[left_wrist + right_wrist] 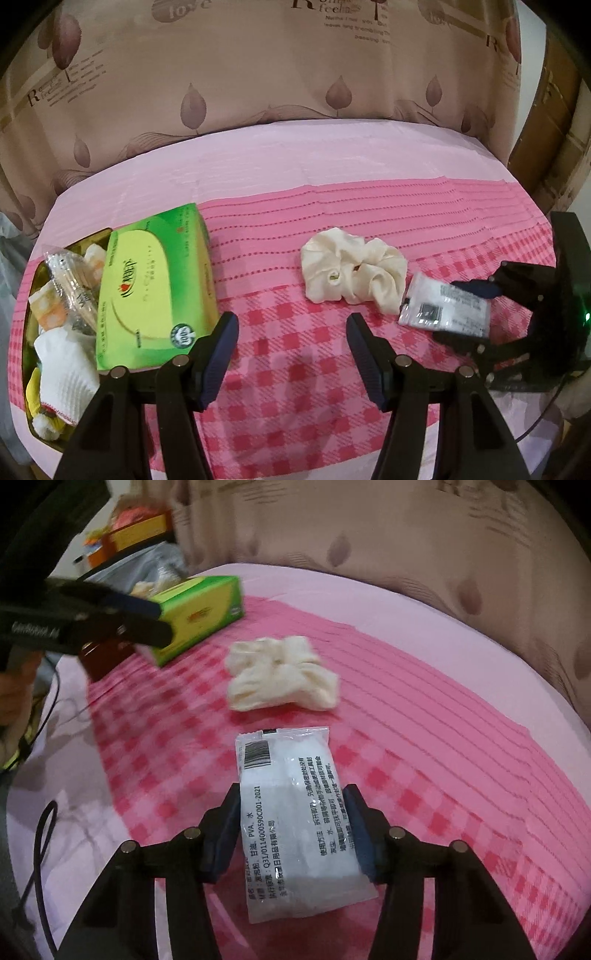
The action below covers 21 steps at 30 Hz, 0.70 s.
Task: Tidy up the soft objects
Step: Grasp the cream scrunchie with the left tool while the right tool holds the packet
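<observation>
1. On the pink checked cloth (295,369), the box (33,295) of soft things lies at nine o'clock.
2. Cream scrunchie (352,275) sits at one o'clock from the wide, empty left gripper (291,343), the nearer one.
3. White packet (295,812), long axis toward twelve, is clamped in the right gripper (291,834).

The left gripper (291,332) has black plastic arms and two dark blue ribbed fingers (218,354), with round silver bolts on top. The right gripper (291,834) looks the same: black arms, blue pads (221,834), silver bolts. White letters sit on the left tool's black side, and thin black cables hang near it
</observation>
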Each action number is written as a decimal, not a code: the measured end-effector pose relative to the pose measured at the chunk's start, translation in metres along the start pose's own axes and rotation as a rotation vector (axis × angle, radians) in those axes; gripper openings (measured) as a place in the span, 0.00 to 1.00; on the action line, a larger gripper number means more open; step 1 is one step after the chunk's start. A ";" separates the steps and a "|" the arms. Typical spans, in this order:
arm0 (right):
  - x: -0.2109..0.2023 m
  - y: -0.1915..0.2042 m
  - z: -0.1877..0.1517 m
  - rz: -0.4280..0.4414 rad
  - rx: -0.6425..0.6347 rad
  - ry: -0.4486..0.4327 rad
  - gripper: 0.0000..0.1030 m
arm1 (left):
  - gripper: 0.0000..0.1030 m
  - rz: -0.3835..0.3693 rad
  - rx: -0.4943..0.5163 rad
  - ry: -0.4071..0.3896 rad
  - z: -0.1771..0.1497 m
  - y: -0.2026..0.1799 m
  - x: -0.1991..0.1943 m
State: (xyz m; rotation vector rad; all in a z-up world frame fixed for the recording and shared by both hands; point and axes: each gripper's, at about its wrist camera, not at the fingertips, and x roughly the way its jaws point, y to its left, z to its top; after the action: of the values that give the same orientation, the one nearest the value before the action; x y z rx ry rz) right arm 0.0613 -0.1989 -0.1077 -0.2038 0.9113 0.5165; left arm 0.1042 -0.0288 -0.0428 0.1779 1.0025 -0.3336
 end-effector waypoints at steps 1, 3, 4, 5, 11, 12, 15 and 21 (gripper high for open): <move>-0.002 -0.006 -0.002 -0.012 0.018 -0.003 0.48 | 0.60 -0.007 0.004 0.001 0.000 -0.003 0.002; -0.006 -0.016 -0.007 -0.042 0.049 -0.001 0.48 | 0.60 -0.020 0.012 0.004 0.001 -0.008 0.005; -0.009 -0.024 -0.010 -0.059 0.072 -0.001 0.48 | 0.60 -0.026 0.016 0.005 0.001 -0.010 0.006; -0.011 -0.031 -0.013 -0.085 0.096 -0.002 0.48 | 0.60 -0.034 0.022 0.008 0.001 -0.013 0.008; -0.016 -0.071 -0.021 -0.174 0.277 -0.030 0.48 | 0.60 -0.072 0.059 0.037 0.004 -0.037 0.021; -0.016 -0.073 -0.021 -0.177 0.290 -0.034 0.48 | 0.60 -0.076 0.065 0.040 0.005 -0.041 0.023; -0.012 -0.071 -0.017 -0.190 0.300 -0.037 0.49 | 0.60 -0.087 0.078 0.049 0.012 -0.052 0.032; -0.009 -0.070 -0.009 -0.167 0.320 -0.046 0.49 | 0.60 -0.037 0.087 0.081 0.026 -0.059 0.064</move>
State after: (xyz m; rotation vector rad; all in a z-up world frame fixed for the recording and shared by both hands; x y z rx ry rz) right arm 0.0857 -0.2655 -0.1095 0.0231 0.9103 0.2152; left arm 0.1357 -0.1043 -0.0831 0.2532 1.0735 -0.4069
